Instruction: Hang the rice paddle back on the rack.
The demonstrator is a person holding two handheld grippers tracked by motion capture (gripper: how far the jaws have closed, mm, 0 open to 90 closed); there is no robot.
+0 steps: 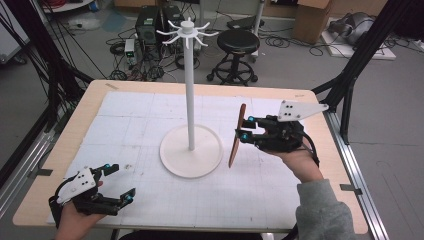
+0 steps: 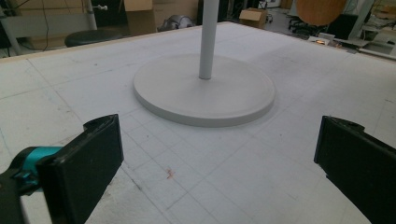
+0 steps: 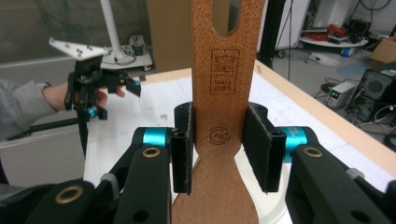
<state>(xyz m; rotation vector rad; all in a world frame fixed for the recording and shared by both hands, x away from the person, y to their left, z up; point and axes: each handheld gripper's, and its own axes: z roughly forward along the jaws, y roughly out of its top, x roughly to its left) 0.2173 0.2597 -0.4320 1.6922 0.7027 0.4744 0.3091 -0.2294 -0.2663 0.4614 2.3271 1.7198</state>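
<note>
Closest up, the right gripper (image 3: pixel 218 151) is clamped on the handle of a wooden spatula (image 3: pixel 223 93), hanging slot up. It's held off the table, just right of the white rack (image 1: pixel 190 90), probably to hook it on. Left gripper (image 1: pixel 119 181) rests wide open, holding nothing.

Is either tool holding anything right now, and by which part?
The right tool grips a wooden spatula across its handle, just below the slotted hanging hole. The left tool is open and holds nothing.
</note>
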